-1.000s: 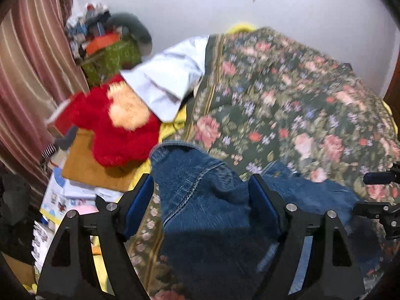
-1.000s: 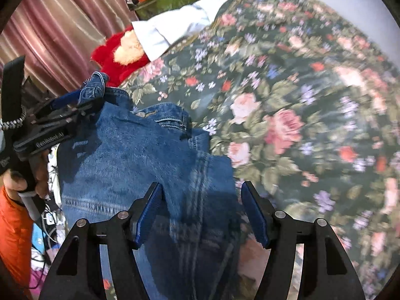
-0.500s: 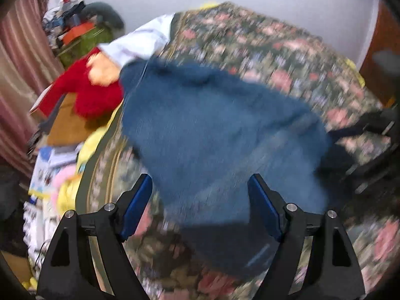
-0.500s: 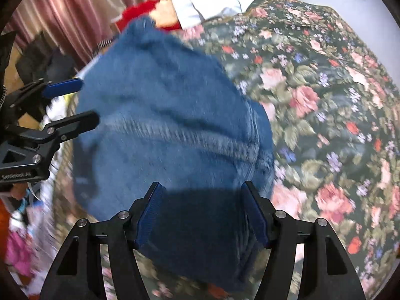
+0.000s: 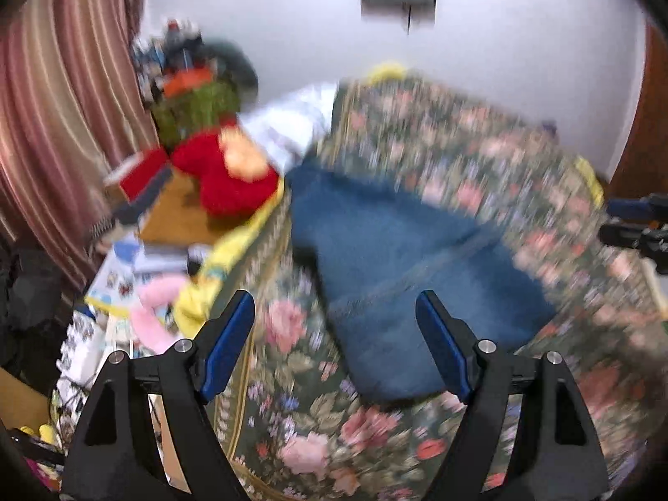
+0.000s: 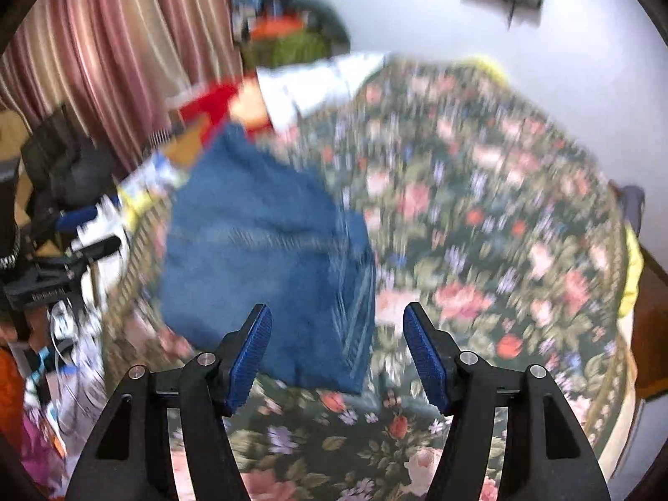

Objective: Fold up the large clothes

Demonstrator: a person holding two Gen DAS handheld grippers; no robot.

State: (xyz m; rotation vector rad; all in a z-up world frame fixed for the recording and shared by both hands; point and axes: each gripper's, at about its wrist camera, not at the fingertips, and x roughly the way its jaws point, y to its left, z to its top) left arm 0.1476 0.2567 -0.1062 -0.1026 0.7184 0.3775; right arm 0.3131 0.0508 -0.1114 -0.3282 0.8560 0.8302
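Folded jeans point(image 5: 401, 275) lay on the floral bedspread point(image 5: 480, 158), left gripper point(image 5: 334, 346) and right gripper point(image 6: 336, 350) both gaped empty above it, only the right view caught a sleeve point(image 6: 10, 380).

The folded jeans point(image 5: 401, 275) are blue denim, matt and coarse, with stitched seams showing pale along one edge, and they lie on a bed cover point(image 5: 480, 158) of woven floral cloth. The left tongs point(image 5: 334, 346) and right tongs point(image 6: 336, 350) are matt black plastic with bright metal screws and ribbed blue pads. The red toy point(image 5: 227, 183) looks like fuzzy plush, and the striped curtain point(image 5: 62, 83) has a slight sheen.
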